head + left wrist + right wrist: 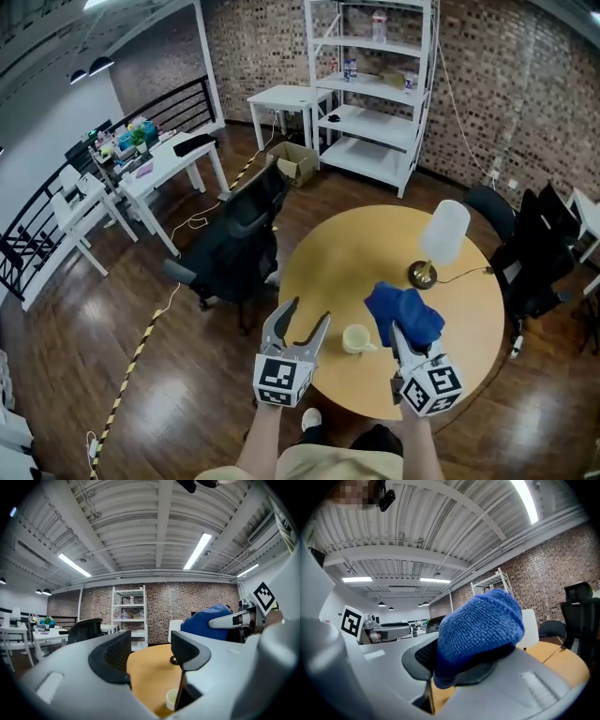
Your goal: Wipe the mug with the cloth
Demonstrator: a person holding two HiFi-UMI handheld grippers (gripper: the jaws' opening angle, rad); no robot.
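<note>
A cream mug (356, 338) stands on the round yellow table (328, 262) near its front edge. My left gripper (305, 324) hovers just left of the mug, open, with nothing between its fingers. In the left gripper view the mug (172, 699) shows low down, partly hidden behind the right jaw of that gripper (151, 651). My right gripper (405, 336) is shut on a blue cloth (405, 312), held just right of the mug and above the table. In the right gripper view the cloth (480, 630) bulges out between the jaws and hides their tips.
A table lamp (439, 240) with a white shade stands at the table's far right. A black office chair (234, 246) sits at the table's left edge, and more dark chairs (536, 251) at its right. White shelving (375, 84) and white tables (159, 169) line the back.
</note>
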